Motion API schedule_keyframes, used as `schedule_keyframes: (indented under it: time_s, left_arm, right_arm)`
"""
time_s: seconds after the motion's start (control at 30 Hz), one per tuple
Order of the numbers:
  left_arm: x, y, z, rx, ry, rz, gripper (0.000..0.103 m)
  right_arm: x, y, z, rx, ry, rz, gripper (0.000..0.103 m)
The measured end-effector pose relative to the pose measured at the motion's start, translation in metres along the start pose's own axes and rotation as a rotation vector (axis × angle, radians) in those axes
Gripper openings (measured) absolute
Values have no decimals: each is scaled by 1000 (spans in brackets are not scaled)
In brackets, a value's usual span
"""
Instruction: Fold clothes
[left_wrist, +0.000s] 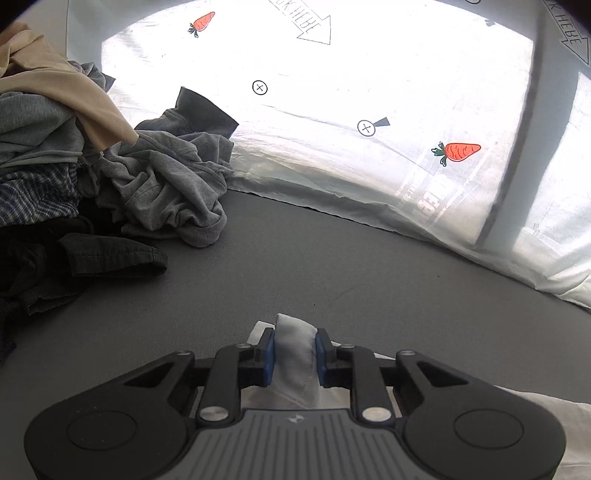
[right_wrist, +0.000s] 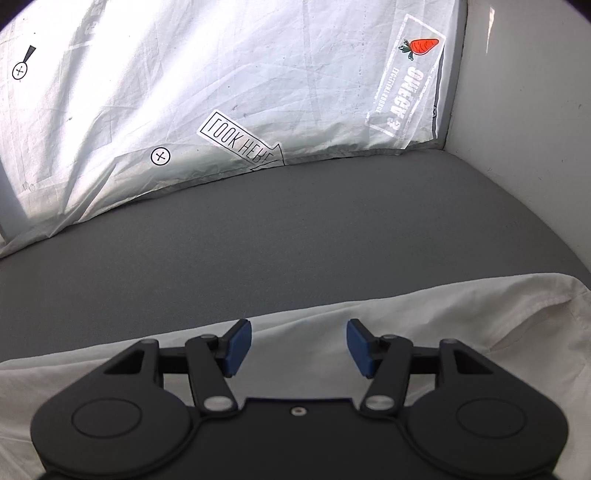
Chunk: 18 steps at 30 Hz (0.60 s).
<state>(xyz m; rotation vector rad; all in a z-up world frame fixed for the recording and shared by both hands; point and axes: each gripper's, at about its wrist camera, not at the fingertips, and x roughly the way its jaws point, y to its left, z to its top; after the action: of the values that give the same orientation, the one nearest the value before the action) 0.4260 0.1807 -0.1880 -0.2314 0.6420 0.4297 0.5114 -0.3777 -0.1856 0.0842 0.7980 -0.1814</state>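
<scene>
- Nearest the lens, left gripper (left_wrist: 294, 350): blue pads (left_wrist: 269, 353) clamped tight on a bunched fold of white garment (left_wrist: 295, 354), cloth pinched up between them and trailing back under the tool.
- Over on the right gripper (right_wrist: 299, 345): jaws spread wide, blue pads (right_wrist: 239, 345) well apart, nothing between them, hovering just above the same white garment (right_wrist: 424, 314).
- White garment spread low across the near part of the grey table surface (right_wrist: 295, 240), far edge running roughly straight, right end rumpled and turned up near the white wall (right_wrist: 517, 129).
- No neat fold visible yet on this piece; looks like an early step, one edge or corner gripped, the other side not yet taken.
- Likely next need: a right-hand grip on the cloth below before any lift or fold-over.
- Off to the left, a whole heap waiting: crumpled grey garment (left_wrist: 166, 184), tan garment (left_wrist: 66, 92) draped on top, blue checked shirt (left_wrist: 33, 195) beneath, black garment (left_wrist: 92, 258) at the front.
- No finished, folded stack anywhere in either view.
- Behind it all, a backlit white sheet (left_wrist: 332, 92) printed with carrots (left_wrist: 460, 151) and arrows.
- Verdict: barely started, one item in hand, pile untouched.
</scene>
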Motion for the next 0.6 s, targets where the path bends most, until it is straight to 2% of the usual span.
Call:
schedule_keyframes:
  time_s: [0.1,0.2,0.27,0.3,0.37,0.47,0.5,0.53,0.6]
  left_arm:
    - [1,-3,20,-44,-39,1,23]
    - [17,-3,31,-86,-41,16,23]
    - [39,-3,28,-96,35,34,26]
    - [47,-3,25,-94,74,47,33]
    - [49,3,18,-98,108,65,36]
    - [22,20,9,-142,76,32,47]
    - [11,25,6,-138,74,30,58]
    - [-2,30,2,-129,69,38,67]
    - [-28,37,-8,-116,49,66,74]
  right_arm:
    - [-13,-7,-4,-8,-16,-16,58]
    - [-25,-12,-11,-17,-28,-17,60]
    - [-30,-12,-18,-42,-23,-24,63]
    - [-31,-11,-22,-53,-18,-29,64]
    - [-35,-10,-30,-56,-5,-38,68]
    - [-44,-6,-41,-48,-8,-30,84]
    - [-48,-4,-45,-47,-13,-23,87]
    - [-52,-1,-49,-49,-19,-14,89]
    - [-63,9,-55,-60,-36,16,98]
